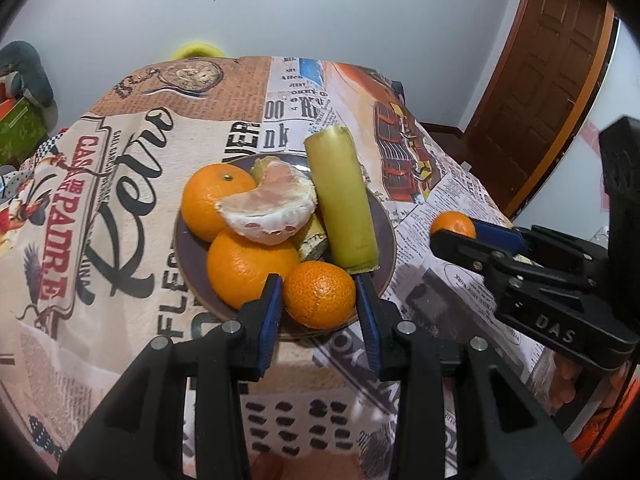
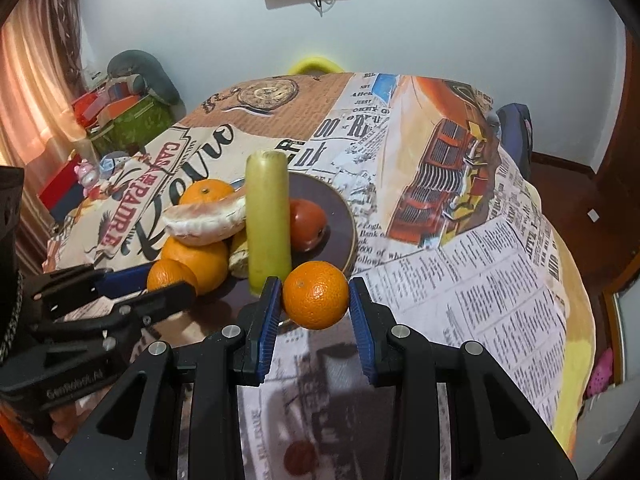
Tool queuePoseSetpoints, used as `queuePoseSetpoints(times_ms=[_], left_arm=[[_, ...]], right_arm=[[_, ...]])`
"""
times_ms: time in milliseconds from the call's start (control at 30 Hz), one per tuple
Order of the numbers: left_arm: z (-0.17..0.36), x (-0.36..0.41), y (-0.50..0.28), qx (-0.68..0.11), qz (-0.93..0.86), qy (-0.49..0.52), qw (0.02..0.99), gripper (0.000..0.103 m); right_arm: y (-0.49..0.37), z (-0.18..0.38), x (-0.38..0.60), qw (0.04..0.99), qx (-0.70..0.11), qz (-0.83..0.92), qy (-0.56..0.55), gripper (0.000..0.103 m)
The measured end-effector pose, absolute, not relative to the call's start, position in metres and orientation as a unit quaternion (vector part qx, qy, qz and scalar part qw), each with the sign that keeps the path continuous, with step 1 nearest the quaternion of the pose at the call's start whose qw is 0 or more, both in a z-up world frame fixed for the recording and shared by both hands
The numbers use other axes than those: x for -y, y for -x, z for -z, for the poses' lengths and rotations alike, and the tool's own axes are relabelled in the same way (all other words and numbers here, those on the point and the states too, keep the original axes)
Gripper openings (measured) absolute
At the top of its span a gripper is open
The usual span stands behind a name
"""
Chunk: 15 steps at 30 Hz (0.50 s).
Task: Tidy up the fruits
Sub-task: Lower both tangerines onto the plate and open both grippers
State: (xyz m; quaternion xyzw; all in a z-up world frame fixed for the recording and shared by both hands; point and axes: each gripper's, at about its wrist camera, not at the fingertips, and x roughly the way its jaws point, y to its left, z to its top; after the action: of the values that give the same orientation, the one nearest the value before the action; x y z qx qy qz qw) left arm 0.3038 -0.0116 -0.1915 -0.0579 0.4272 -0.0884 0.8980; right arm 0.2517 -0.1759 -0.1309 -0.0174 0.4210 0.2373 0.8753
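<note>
A dark plate (image 1: 386, 216) (image 2: 340, 216) on the printed tablecloth holds two oranges (image 1: 212, 200) (image 1: 248, 264), a peeled citrus piece (image 1: 272, 208) (image 2: 204, 220), a green cane-like stalk (image 1: 344, 196) (image 2: 266, 216) and a red fruit (image 2: 306, 220). My left gripper (image 1: 318, 300) (image 2: 160, 280) is shut on a small mandarin (image 1: 320, 294) (image 2: 170, 276) at the plate's near rim. My right gripper (image 2: 314, 300) (image 1: 460, 232) is shut on an orange (image 2: 316, 294) (image 1: 452, 224), held above the table just right of the plate.
The tablecloth (image 2: 460, 200) drapes over the table edges. Boxes and clutter (image 2: 120, 116) stand left of the table. A yellow chair back (image 2: 314, 64) is behind it, a wooden door (image 1: 548, 80) to the right.
</note>
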Motion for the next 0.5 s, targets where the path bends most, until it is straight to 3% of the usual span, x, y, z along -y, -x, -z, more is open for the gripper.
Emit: queuePoseSetpoints(times_ms=[500], left_arm=[[0.197, 0.019, -0.323, -0.422, 0.090, 0.044, 0.901, 0.039]], right_arm=[[-0.286, 0.146, 0.161, 0.870, -0.426, -0.247, 0.027, 0.032]])
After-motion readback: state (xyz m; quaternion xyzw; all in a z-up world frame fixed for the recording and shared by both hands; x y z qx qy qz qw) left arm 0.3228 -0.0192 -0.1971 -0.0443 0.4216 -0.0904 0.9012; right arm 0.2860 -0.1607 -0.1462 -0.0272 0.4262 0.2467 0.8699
